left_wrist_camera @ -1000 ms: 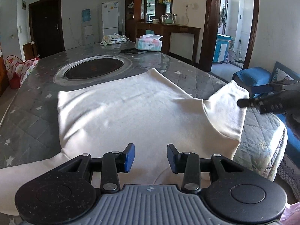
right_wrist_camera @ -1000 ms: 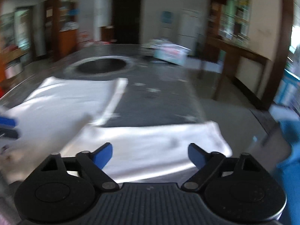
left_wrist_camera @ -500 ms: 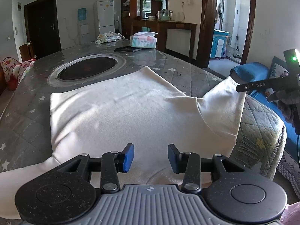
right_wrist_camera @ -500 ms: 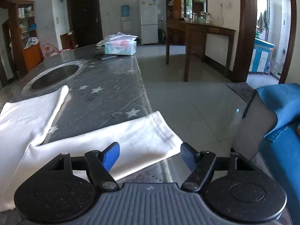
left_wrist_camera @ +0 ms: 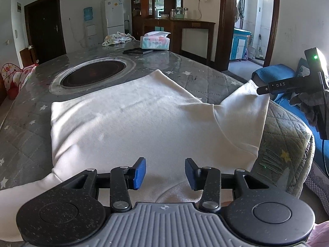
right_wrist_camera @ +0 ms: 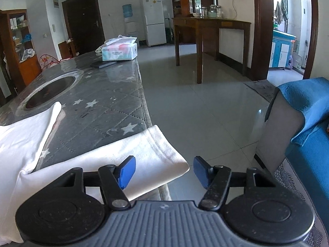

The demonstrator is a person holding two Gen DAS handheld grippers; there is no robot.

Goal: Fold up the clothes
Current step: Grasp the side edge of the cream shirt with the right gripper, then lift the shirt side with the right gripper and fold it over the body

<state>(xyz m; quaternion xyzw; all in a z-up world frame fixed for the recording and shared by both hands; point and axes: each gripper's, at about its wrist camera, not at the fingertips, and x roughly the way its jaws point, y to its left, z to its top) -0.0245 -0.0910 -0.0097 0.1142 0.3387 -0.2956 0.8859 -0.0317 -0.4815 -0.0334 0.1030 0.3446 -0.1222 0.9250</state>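
While the white fleece garment point(left_wrist_camera: 144, 119) lies mid-frame on the grey quilted table point(left_wrist_camera: 24, 127), both the left gripper point(left_wrist_camera: 165, 174) and the right gripper point(right_wrist_camera: 163, 171) gape empty.

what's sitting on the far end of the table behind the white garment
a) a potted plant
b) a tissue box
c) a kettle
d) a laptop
b: a tissue box with a tissue sticking out stands at the far end of the table, beyond the white garment.
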